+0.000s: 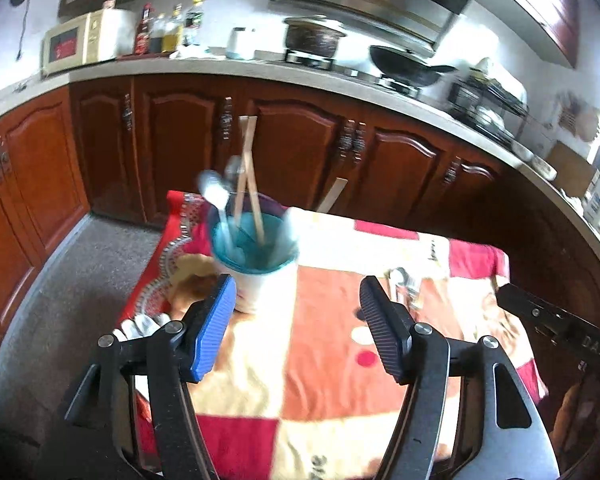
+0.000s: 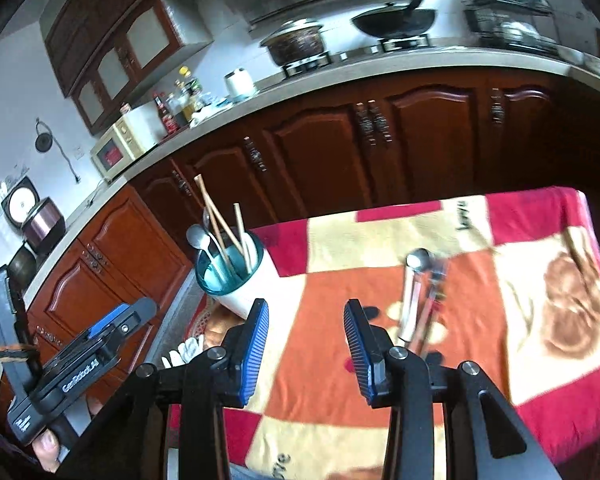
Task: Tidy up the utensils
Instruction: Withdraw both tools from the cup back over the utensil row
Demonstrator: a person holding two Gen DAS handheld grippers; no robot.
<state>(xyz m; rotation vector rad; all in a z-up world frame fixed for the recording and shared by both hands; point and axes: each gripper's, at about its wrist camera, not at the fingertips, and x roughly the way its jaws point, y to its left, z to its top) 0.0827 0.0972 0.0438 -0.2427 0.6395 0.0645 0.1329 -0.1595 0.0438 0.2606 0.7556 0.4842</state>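
Nearest, the left gripper (image 1: 298,296) is seen with its jaws wide apart and nothing between them; the right gripper (image 2: 306,320) is likewise parted and empty. Beyond them, a spoon (image 2: 412,292) and other blurred utensils lie on the patterned tablecloth (image 2: 380,240). Farther left, near the table's edge, a teal-rimmed holder (image 1: 254,252) stands upright, containing chopsticks (image 1: 247,176) and spoons. Behind, wooden cabinets (image 1: 292,148) are visible.

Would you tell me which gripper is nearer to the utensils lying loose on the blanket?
Right. The right gripper hovers open just short of the loose utensils, slightly to their left. The left gripper, also open, sits further left, by the utensil holder.
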